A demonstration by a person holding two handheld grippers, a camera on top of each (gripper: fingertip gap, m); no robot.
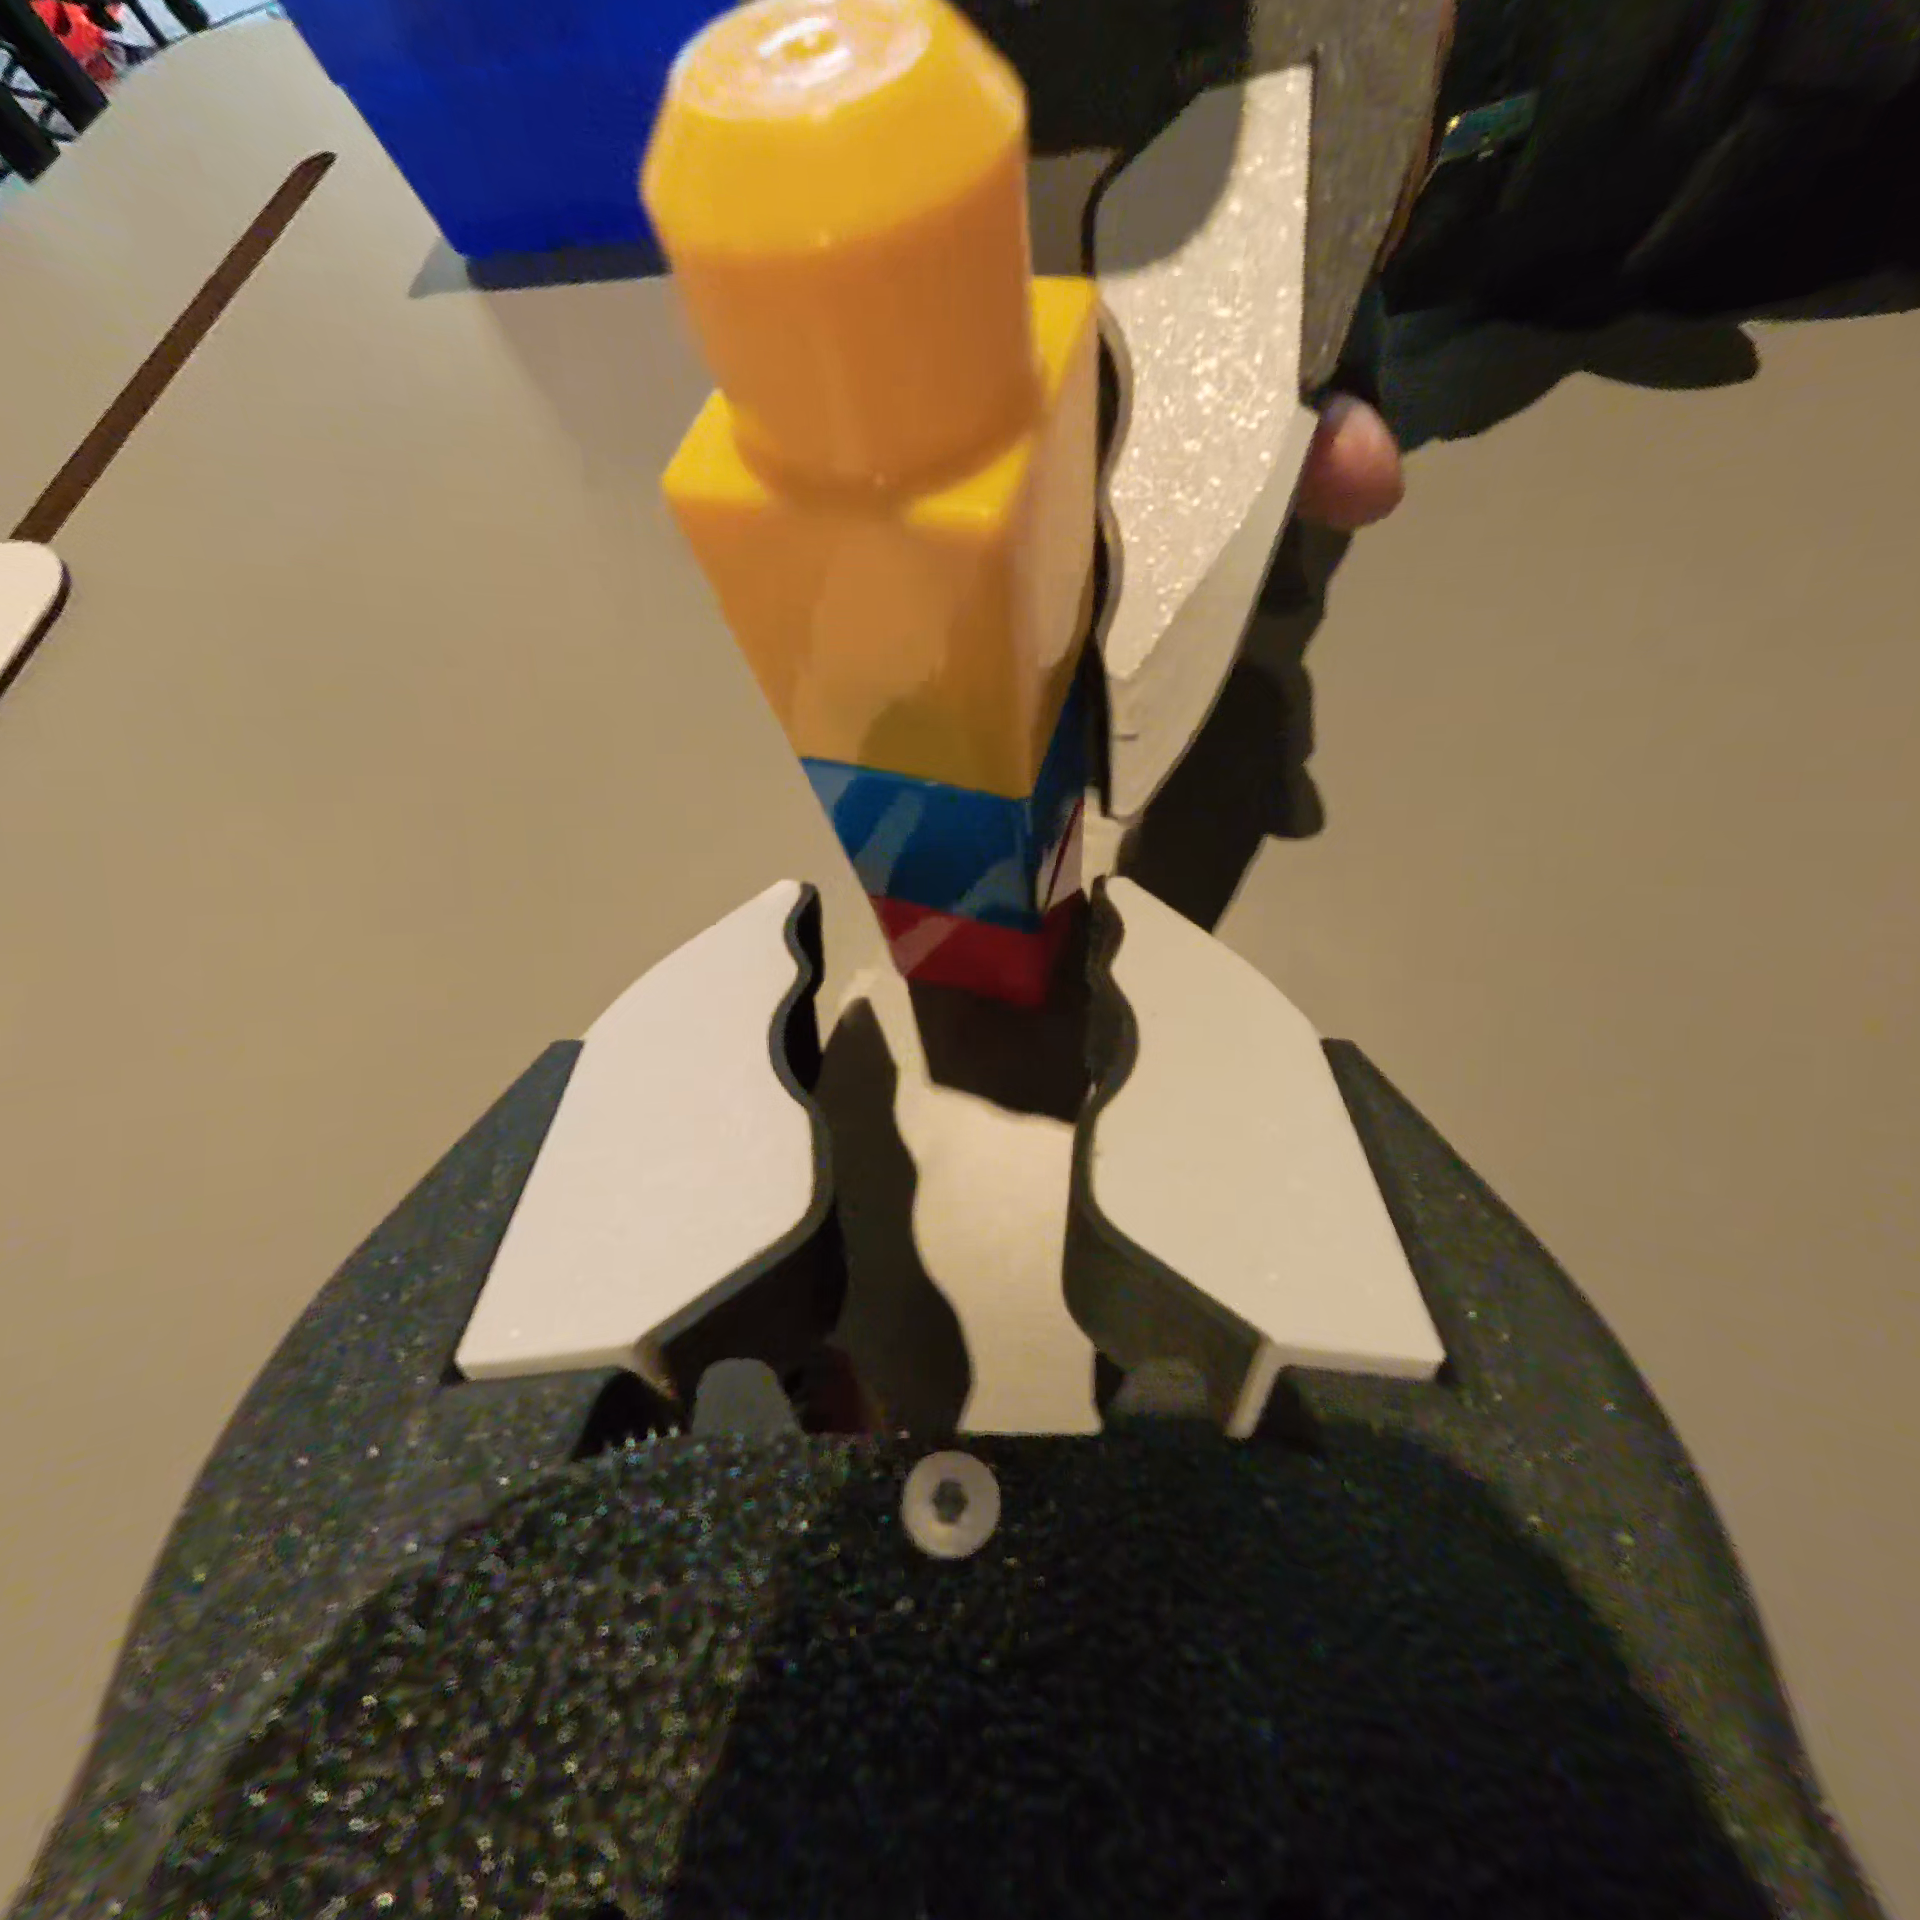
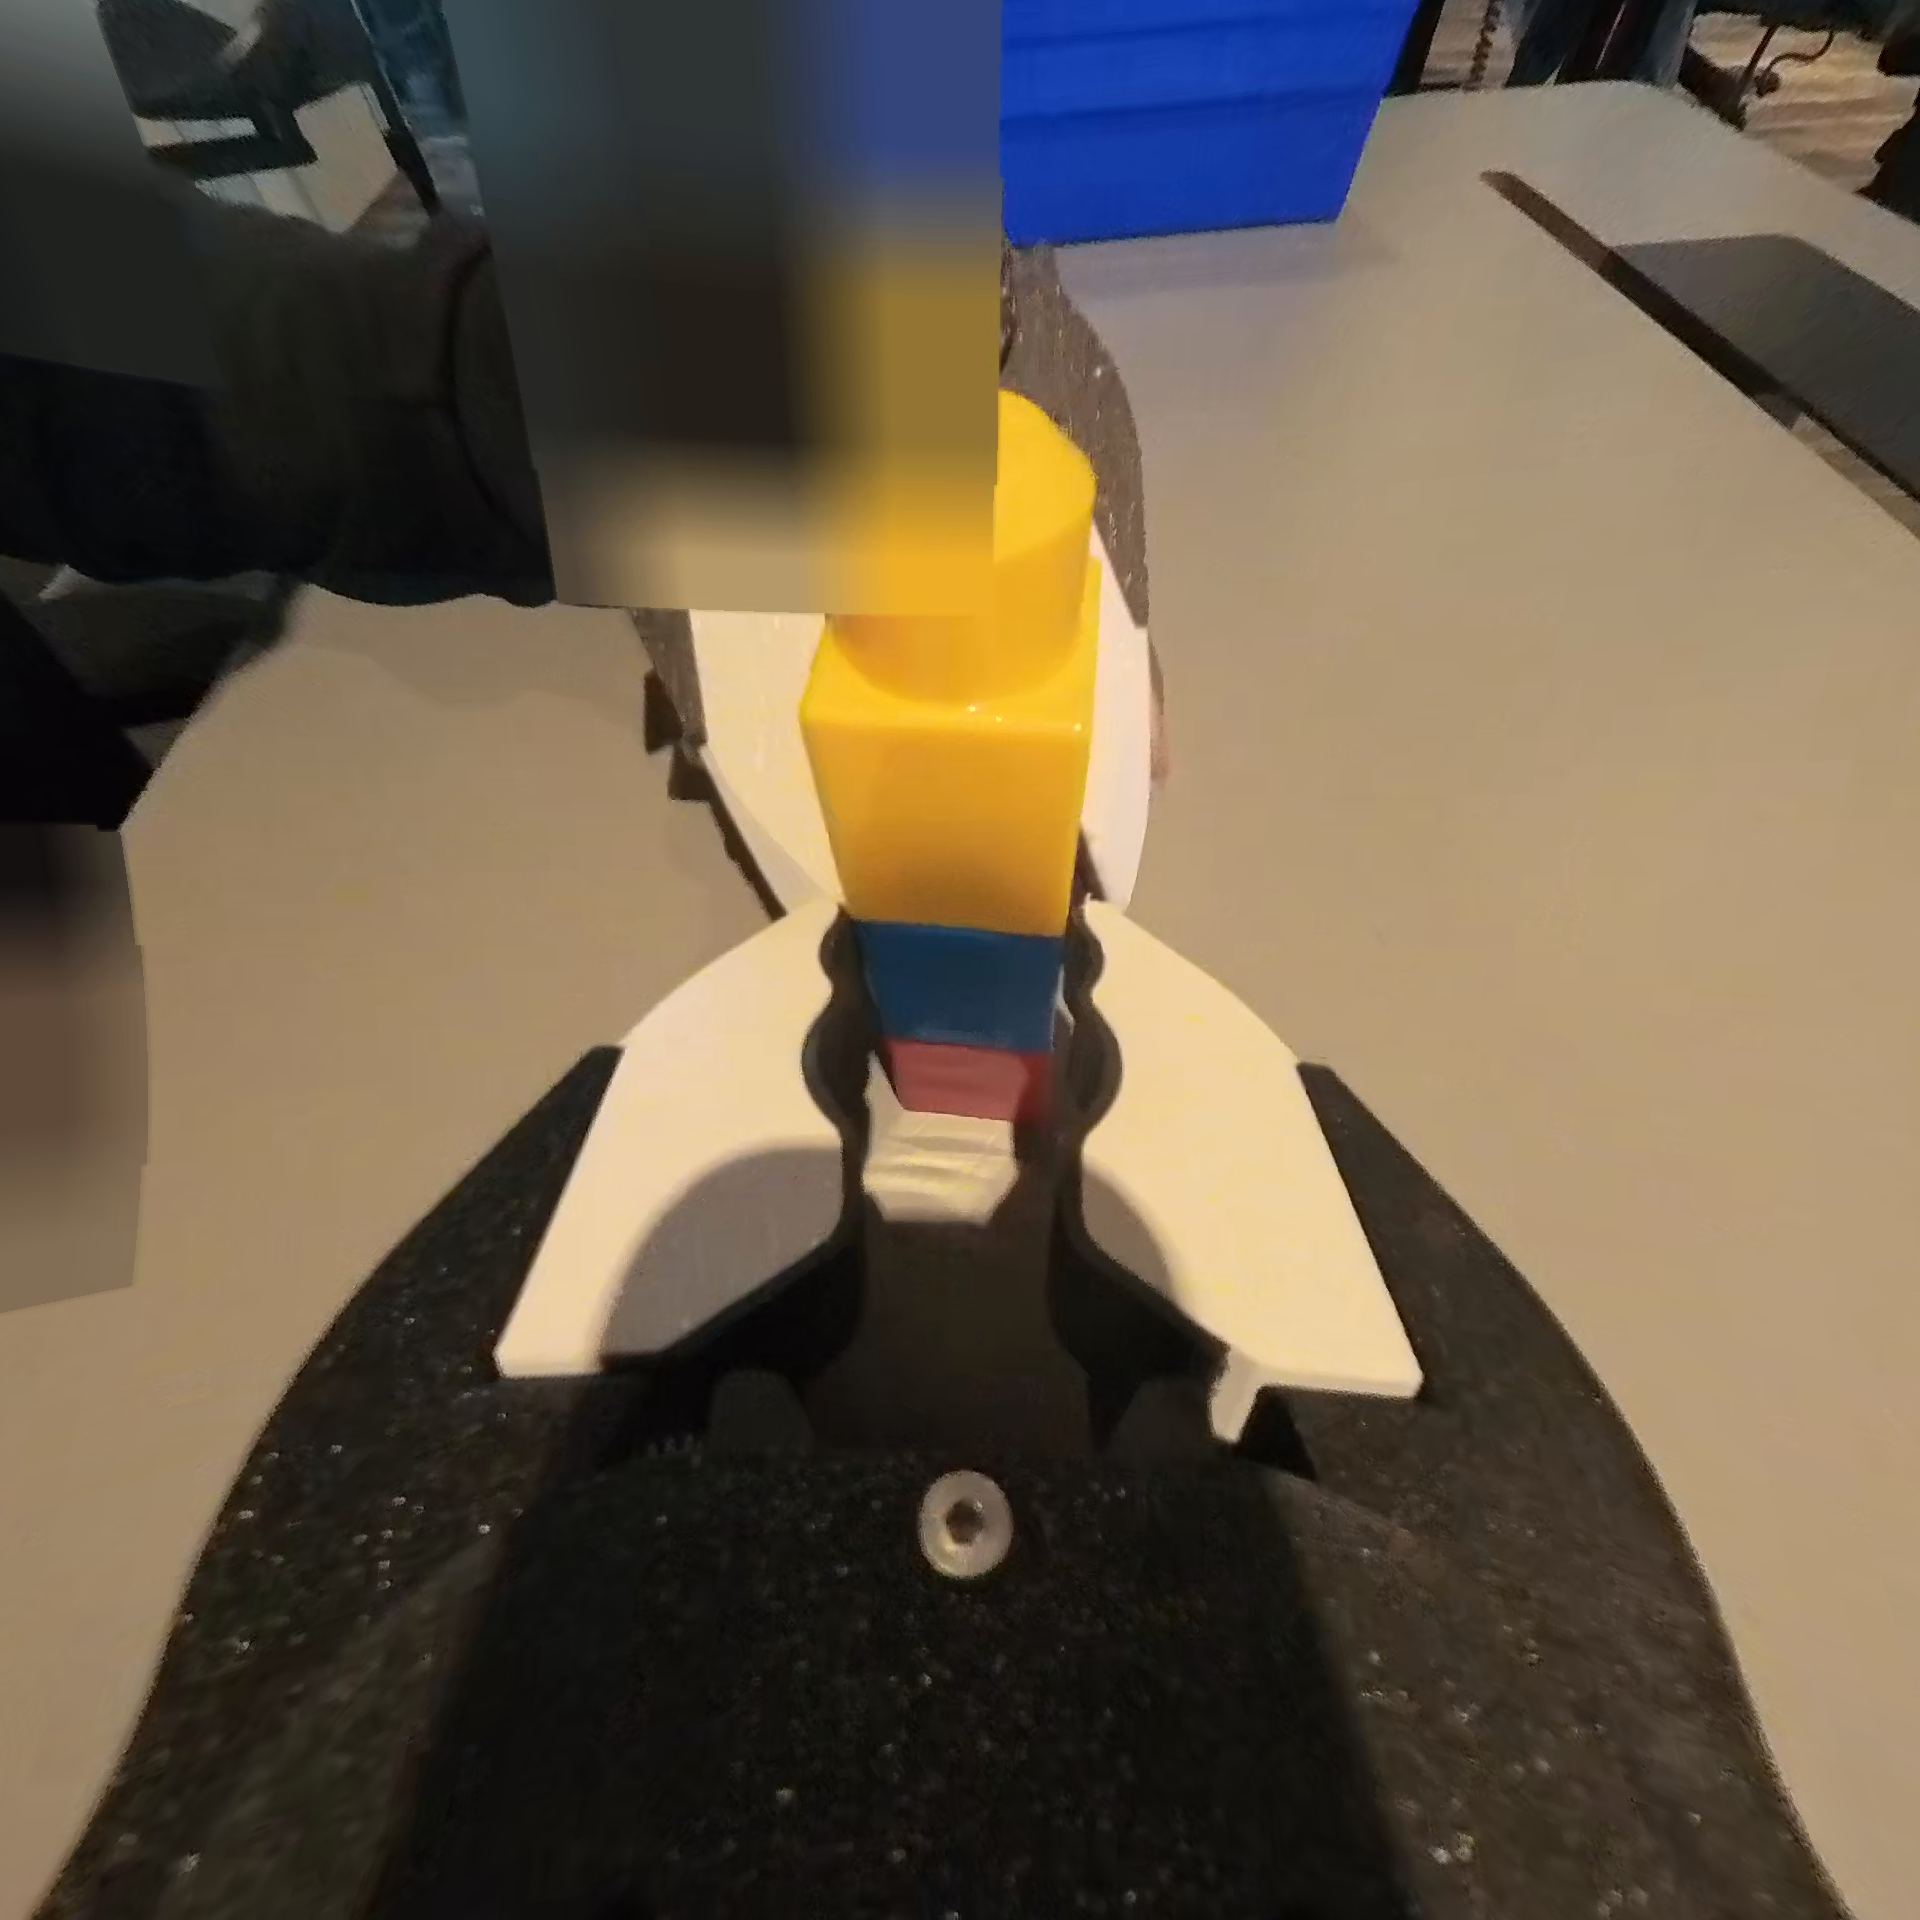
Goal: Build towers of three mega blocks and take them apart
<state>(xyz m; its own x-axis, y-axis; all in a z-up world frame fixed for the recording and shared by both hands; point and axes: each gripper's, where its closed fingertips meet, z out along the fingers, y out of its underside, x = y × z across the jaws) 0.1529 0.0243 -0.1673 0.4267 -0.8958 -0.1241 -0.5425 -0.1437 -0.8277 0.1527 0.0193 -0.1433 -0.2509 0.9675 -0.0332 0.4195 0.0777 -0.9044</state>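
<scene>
A tower of a yellow block point(image 1: 883, 582) on a blue block point(image 1: 935, 842) on a red block point(image 1: 987, 951) stands between my two grippers, which face each other. My right gripper point(image 2: 961, 935) is shut on the tower, its pads against the sides of the blue block point(image 2: 961, 987), with the red block point(image 2: 961, 1081) below and the yellow block point(image 2: 951, 800) above. My left gripper point(image 1: 956, 904) flanks the red base with its jaws narrowly apart and a sliver of gap on the left side. The right gripper's white finger point(image 1: 1195, 468) lies beside the yellow block.
A blue bin point(image 1: 499, 125) stands on the grey table point(image 1: 364, 727) behind the tower; it also shows in the right wrist view point(image 2: 1184, 114). A dark slot point(image 1: 177, 343) runs in the table at the left. A person's dark sleeve point(image 1: 1662, 208) is at the upper right. My two grippers' fingertips are within a few centimetres of each other.
</scene>
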